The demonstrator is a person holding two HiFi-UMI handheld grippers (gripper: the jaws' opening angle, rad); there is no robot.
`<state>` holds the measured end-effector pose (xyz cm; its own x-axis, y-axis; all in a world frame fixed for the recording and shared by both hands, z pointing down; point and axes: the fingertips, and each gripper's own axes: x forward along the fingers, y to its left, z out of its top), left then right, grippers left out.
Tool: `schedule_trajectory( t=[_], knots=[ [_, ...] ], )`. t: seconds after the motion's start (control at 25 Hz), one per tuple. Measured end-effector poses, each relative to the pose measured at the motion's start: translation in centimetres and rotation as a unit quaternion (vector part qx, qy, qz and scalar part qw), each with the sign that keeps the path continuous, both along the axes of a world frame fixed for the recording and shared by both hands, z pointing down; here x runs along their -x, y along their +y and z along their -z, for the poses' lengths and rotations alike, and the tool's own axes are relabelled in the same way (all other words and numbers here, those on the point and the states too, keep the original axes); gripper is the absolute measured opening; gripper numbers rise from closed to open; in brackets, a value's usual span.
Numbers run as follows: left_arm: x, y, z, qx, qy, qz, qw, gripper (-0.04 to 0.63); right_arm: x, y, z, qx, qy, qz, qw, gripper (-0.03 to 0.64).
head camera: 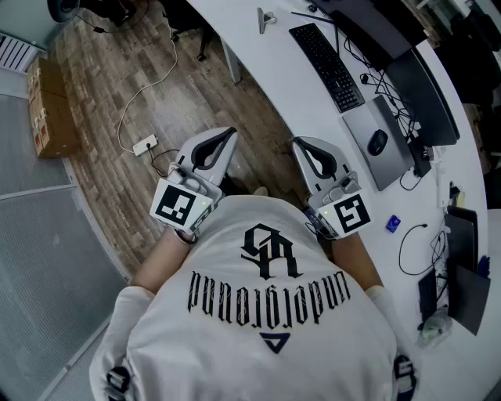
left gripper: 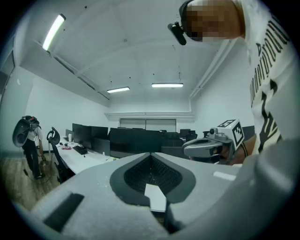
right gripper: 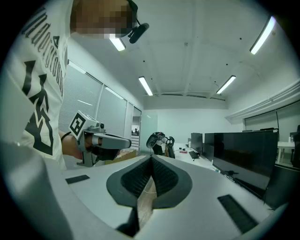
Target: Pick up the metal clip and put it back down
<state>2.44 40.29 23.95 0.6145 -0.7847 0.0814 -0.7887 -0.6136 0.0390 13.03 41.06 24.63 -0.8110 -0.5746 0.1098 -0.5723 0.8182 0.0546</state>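
- Wood-plank floor [head camera: 102,94] fills the left and centre of the head view, and a long white desk [head camera: 258,70] curves from twelve o'clock round to four o'clock; both gripper views look into an open office with rows of dark monitors [left gripper: 131,138]
- metal clip [head camera: 266,19]: a small grey piece that looks to be it stands on the bare desk top at twelve o'clock of the head view, near the desk's floor-side edge; it is well apart from both grippers and neither touches it
- keyboard [head camera: 326,56] lies at one o'clock, near the clip on its right; at two o'clock a mouse [head camera: 377,142] sits on a grey pad [head camera: 390,168], with monitors and loose cables just beyond
- left gripper [head camera: 231,131]: over the floor near the picture's centre, pointing to one o'clock; its jaws meet tip to tip with nothing between them
- right gripper [head camera: 297,142]: beside the left one, seen against the desk's edge, pointing to eleven o'clock; its jaws are also pressed together and empty
- each gripper's marker cube [head camera: 182,205] sits at the end nearest the person, whose white printed shirt [head camera: 266,313] fills six o'clock
- power strip [head camera: 145,145] with a white cable lies on the floor at ten o'clock of the left gripper; a cardboard box [head camera: 48,110] stands at nine o'clock
- second person [left gripper: 29,140] stands at nine o'clock in the left gripper view, beside the desk row
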Motion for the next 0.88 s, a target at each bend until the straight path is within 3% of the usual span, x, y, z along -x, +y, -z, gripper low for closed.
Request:
schedule_trajectory(
  t=[0.48, 0.88],
  knots=[
    [2.3, -0.5, -0.5, 0.014, 0.008, -0.003, 0.9999, 0.012, 2.1, -0.5, -0.1, 0.009, -0.001, 0.006, 1.0, 0.006],
    [6.9, -3.5, -1.2, 0.017, 0.014, -0.007, 0.9997, 0.012, 6.5, -3.9, -0.2, 0.009, 0.004, 0.003, 1.0, 0.006]
  ],
)
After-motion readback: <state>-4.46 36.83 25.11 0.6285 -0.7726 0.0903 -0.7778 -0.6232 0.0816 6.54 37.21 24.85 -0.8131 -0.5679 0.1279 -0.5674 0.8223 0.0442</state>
